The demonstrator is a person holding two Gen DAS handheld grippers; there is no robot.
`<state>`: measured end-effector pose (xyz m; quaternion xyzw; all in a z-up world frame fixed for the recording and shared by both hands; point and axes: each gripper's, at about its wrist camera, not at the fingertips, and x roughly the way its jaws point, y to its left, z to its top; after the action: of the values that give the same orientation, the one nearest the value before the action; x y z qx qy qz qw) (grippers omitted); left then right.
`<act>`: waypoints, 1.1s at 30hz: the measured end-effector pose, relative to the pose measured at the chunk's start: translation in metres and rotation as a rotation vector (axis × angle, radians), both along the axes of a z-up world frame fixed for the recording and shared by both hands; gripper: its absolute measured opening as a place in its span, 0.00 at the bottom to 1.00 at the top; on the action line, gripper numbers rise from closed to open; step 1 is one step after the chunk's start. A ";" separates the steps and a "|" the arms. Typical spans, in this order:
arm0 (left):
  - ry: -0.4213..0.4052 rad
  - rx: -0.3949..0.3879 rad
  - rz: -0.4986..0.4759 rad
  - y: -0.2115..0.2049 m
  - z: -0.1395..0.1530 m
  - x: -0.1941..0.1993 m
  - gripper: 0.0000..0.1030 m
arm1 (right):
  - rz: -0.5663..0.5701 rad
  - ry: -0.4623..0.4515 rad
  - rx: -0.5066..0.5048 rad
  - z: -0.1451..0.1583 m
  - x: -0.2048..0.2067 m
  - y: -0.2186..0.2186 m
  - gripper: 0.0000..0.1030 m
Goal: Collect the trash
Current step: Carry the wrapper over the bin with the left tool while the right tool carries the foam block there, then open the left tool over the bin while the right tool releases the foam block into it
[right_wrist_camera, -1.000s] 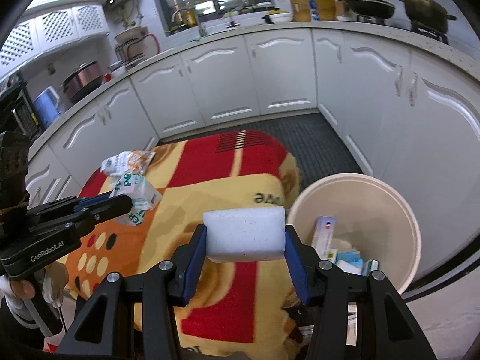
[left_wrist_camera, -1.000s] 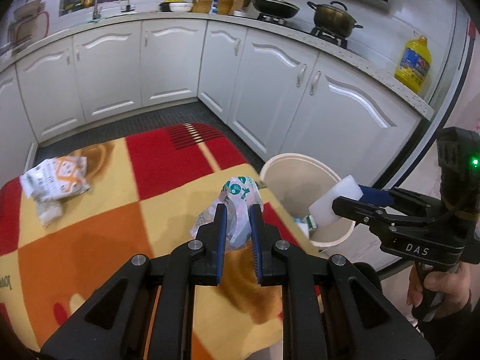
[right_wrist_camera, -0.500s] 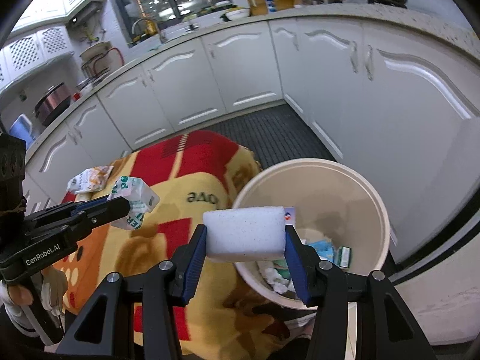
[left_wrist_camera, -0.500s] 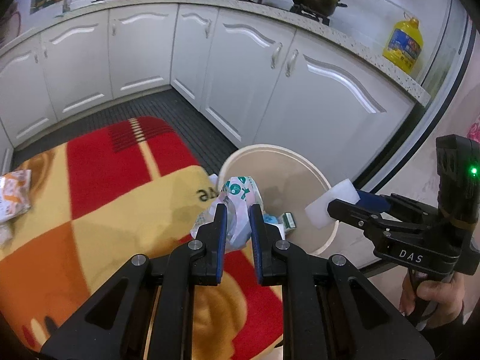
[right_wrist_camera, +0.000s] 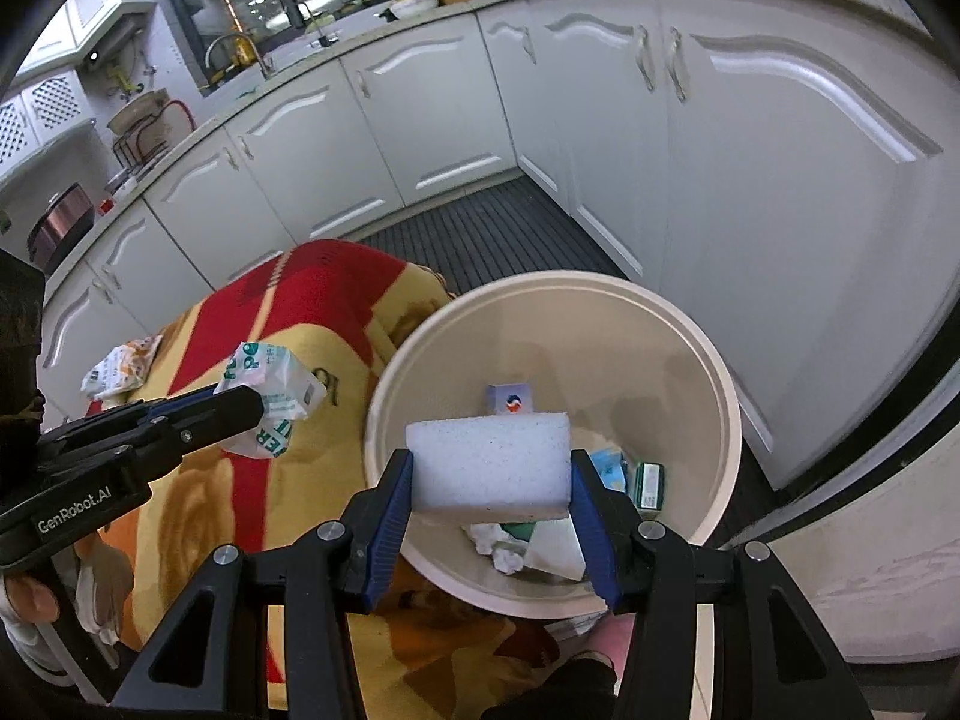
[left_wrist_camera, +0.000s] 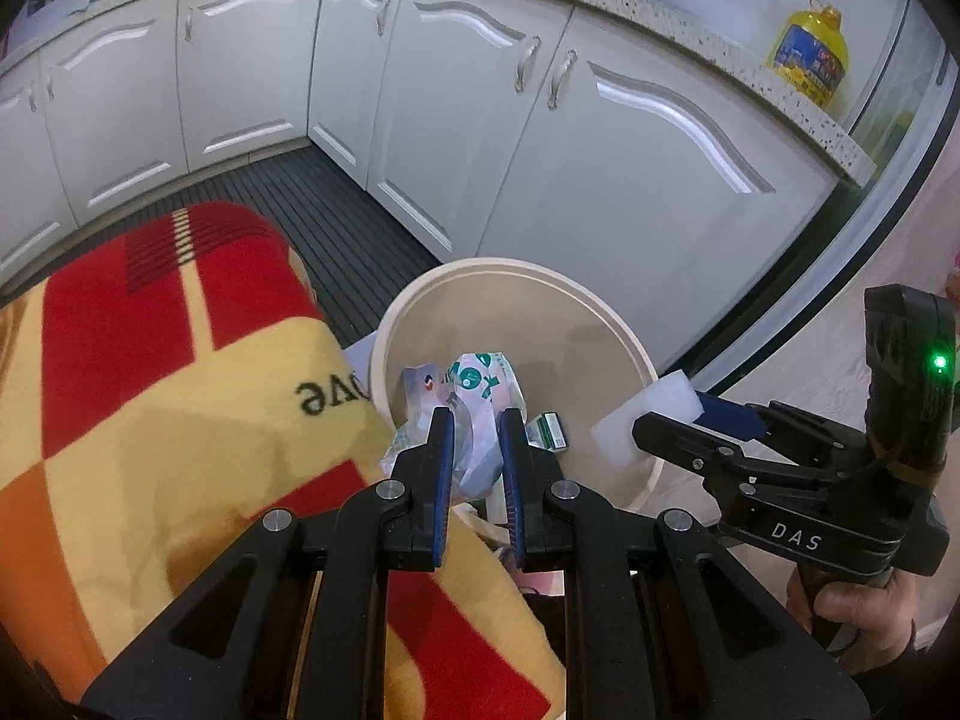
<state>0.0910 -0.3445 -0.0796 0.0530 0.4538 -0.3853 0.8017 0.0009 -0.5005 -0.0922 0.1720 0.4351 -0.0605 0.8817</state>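
My left gripper [left_wrist_camera: 475, 420] is shut on a crumpled white and green wrapper [left_wrist_camera: 480, 387], held over the near edge of the cream trash bin [left_wrist_camera: 420, 294]. It shows in the right wrist view [right_wrist_camera: 264, 402] at the bin's left side. My right gripper [right_wrist_camera: 489, 468] is shut on a white sponge block [right_wrist_camera: 489, 468] above the bin [right_wrist_camera: 660, 306]. The sponge also shows in the left wrist view [left_wrist_camera: 651, 420] at the bin's right rim. The bin holds several small boxes and papers.
A table under a red, yellow and orange blanket [left_wrist_camera: 150, 396] stands left of the bin. Another crumpled wrapper [right_wrist_camera: 117, 369] lies on the blanket's far left. White kitchen cabinets [left_wrist_camera: 600, 138] run behind. A yellow oil bottle [left_wrist_camera: 813, 60] stands on the counter.
Both grippers moved forward and right, from above the blanket to above the bin, each still holding its item.
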 end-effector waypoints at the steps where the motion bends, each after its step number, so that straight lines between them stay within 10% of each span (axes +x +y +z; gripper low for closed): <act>1: 0.001 0.003 -0.001 -0.002 -0.001 0.000 0.13 | -0.003 0.002 0.002 -0.002 0.000 -0.001 0.48; 33: 0.050 0.017 -0.004 -0.020 -0.024 0.010 0.14 | -0.046 0.073 0.019 -0.033 0.016 -0.017 0.55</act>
<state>0.1014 -0.3645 -0.1039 0.0508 0.4767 -0.3842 0.7890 0.0173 -0.5179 -0.1253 0.1882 0.4635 -0.0829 0.8619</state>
